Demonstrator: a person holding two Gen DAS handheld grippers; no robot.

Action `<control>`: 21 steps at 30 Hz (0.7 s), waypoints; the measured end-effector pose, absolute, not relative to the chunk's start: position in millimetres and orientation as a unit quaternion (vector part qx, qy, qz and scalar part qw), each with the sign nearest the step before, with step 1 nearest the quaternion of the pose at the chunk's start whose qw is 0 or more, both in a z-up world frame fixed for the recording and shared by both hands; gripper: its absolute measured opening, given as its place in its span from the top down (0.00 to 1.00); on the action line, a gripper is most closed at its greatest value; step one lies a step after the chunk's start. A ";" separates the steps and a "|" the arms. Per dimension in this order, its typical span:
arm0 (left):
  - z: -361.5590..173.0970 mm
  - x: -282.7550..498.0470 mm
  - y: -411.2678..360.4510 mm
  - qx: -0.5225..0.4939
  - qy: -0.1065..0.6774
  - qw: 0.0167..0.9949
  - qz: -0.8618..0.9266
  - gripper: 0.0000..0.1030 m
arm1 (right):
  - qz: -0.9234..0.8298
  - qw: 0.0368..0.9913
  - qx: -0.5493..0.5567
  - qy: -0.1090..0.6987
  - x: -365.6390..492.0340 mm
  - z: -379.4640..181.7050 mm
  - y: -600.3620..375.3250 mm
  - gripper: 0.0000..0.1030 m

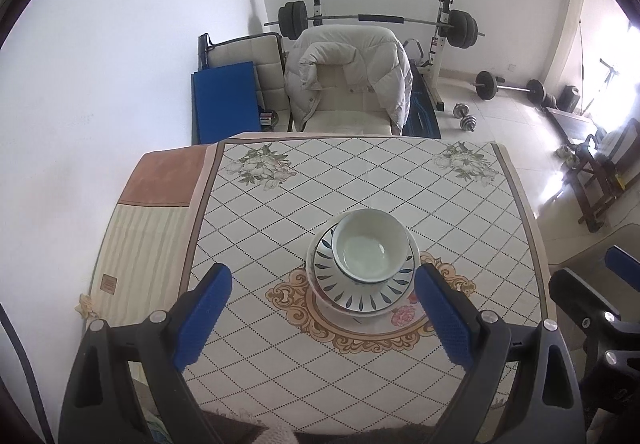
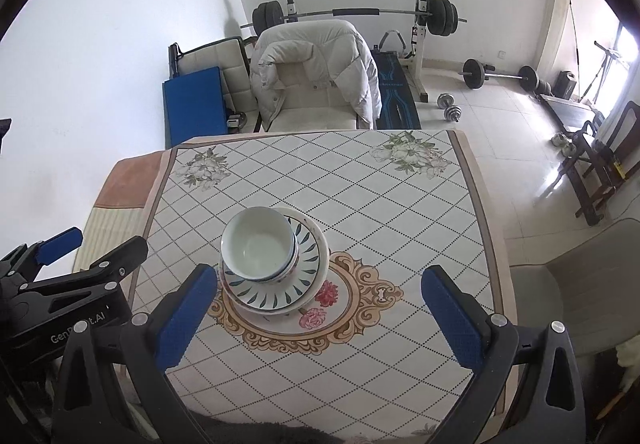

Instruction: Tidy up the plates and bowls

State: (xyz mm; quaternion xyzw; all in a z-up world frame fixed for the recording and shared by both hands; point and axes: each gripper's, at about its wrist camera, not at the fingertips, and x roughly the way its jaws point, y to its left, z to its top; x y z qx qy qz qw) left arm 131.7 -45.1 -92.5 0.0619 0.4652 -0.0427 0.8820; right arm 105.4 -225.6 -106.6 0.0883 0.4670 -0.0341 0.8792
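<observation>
A white bowl (image 1: 370, 246) sits in a stack on a white plate with blue leaf marks (image 1: 360, 294), near the middle of the table. The stack also shows in the right wrist view, bowl (image 2: 258, 244) on plate (image 2: 280, 284). My left gripper (image 1: 322, 276) is open and empty, held above the near half of the table, its right finger beside the plate. My right gripper (image 2: 320, 280) is open and empty, its left finger next to the plate's near left rim. Each gripper shows at the edge of the other's view.
The table wears a diamond-pattern cloth (image 1: 280, 204) with flower corners and a gold medallion. Behind it stands a chair draped with a white puffer jacket (image 1: 348, 76). A barbell rack (image 1: 376, 20), dumbbells (image 1: 464, 116) and a blue mat (image 1: 224, 104) lie beyond.
</observation>
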 end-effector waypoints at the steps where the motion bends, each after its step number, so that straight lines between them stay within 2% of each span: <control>1: -87.3 124.9 -44.3 0.058 0.463 0.884 -0.038 0.09 | -0.033 0.882 0.086 0.462 98.7 -100.8 -226.7 0.00; 11: -48.2 55.9 -38.4 0.049 0.441 0.896 -0.012 0.09 | -0.019 0.901 0.066 0.429 23.6 -44.9 -223.6 0.00; 21: -35.9 16.9 -12.6 0.053 0.421 0.905 -0.009 0.06 | -0.053 0.908 0.045 0.412 -37.0 -20.7 -199.8 0.00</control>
